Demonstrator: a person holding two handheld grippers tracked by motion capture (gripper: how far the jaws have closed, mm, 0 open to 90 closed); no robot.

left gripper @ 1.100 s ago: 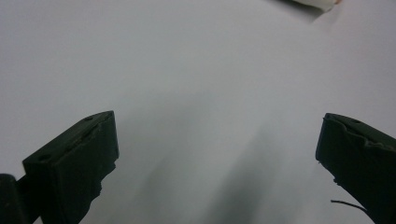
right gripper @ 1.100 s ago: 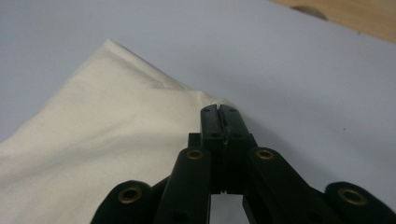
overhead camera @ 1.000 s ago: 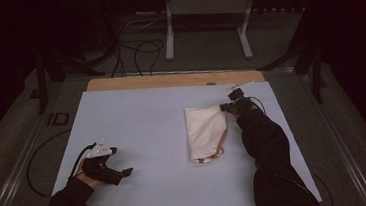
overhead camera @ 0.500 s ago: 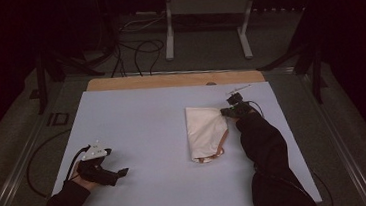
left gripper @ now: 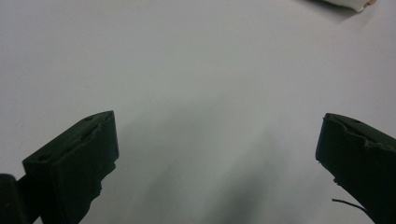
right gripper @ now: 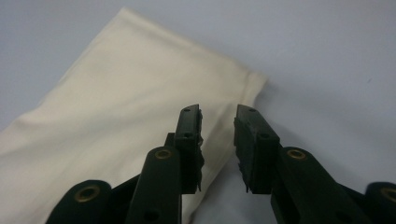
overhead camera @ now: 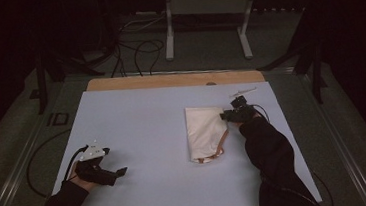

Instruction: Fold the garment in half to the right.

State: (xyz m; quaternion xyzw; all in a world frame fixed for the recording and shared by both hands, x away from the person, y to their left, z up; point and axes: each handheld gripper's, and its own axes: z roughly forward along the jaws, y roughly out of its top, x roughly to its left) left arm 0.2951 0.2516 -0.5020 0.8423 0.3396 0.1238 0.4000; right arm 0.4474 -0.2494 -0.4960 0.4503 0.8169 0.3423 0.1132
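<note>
- Your right tool [overhead camera: 228, 114] sat at the far right corner of the folded cream cloth [overhead camera: 205, 133], which lay flat on the right half of the pale surface [overhead camera: 137, 117], its pink-trimmed end toward you.
- In the right gripper view that tool's [right gripper: 217, 116] jaws had just been opening and stood a little apart over the cloth's [right gripper: 116, 112] edge, with nothing pinched between them.
- I judged this to be the letting-go at the end of a fold or a tug: the corner lay flat and free of the pads.
- Your left tool [overhead camera: 119, 172] rested near the left front of the surface, well apart from the cloth, its jaws spread wide over bare surface [left gripper: 196, 84] in the left gripper view.
- The next move probably called for drawing the right tool clear without dragging the corner along.
- If another fold was meant, you needed a fresh pinch on one edge, low and level, catching every layer.
</note>
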